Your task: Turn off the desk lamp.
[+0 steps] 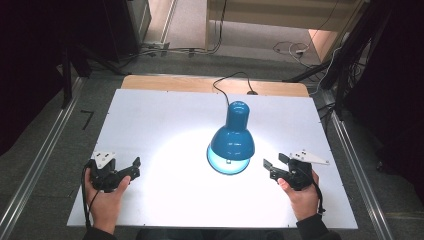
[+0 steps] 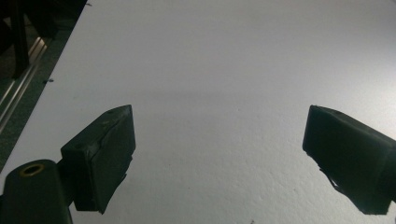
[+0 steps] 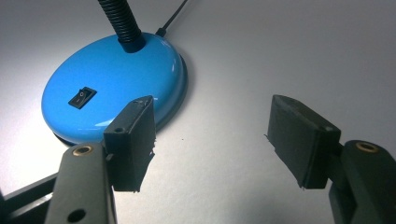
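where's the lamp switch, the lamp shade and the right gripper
switch (image 3: 82, 97): right gripper view, middle of the black rocker on the blue base.
shade (image 1: 231, 142): high view, blue dome above the lit rim.
right gripper (image 1: 274, 166): high view, midway between its open fingertips.

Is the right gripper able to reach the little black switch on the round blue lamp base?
Probably yes: the right gripper is open beside the round blue lamp base, and nothing lies between it and the black switch.

Blue desk lamp (image 1: 231, 140) stands lit mid-table, shade facing down, switch on base.
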Demonstrator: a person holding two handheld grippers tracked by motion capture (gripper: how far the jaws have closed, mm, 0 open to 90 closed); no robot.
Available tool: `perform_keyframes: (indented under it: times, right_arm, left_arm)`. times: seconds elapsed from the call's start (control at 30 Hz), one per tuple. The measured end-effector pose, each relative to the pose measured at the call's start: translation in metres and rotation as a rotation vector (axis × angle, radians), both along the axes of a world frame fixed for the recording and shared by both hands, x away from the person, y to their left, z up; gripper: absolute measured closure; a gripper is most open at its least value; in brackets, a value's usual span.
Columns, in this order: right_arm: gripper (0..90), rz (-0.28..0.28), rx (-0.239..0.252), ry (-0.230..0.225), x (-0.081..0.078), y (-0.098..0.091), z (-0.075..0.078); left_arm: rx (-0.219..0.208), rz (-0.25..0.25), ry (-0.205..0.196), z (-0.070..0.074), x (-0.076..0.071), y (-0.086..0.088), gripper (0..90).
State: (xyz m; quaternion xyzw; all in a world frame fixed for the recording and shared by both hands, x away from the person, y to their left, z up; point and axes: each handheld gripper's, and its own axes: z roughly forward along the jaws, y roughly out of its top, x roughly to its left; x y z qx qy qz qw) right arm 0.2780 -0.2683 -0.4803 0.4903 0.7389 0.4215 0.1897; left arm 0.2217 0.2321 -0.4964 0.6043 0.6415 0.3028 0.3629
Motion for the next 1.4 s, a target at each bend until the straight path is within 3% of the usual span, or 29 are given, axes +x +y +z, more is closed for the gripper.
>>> perform_keyframes:
  times: [1.4]
  right_arm:
    - [30.7,0.070,0.000,0.003,0.002,0.035,-0.001]
  left_arm:
    - [-0.008,0.000,-0.007,0.000,-0.001,0.001,10.3]
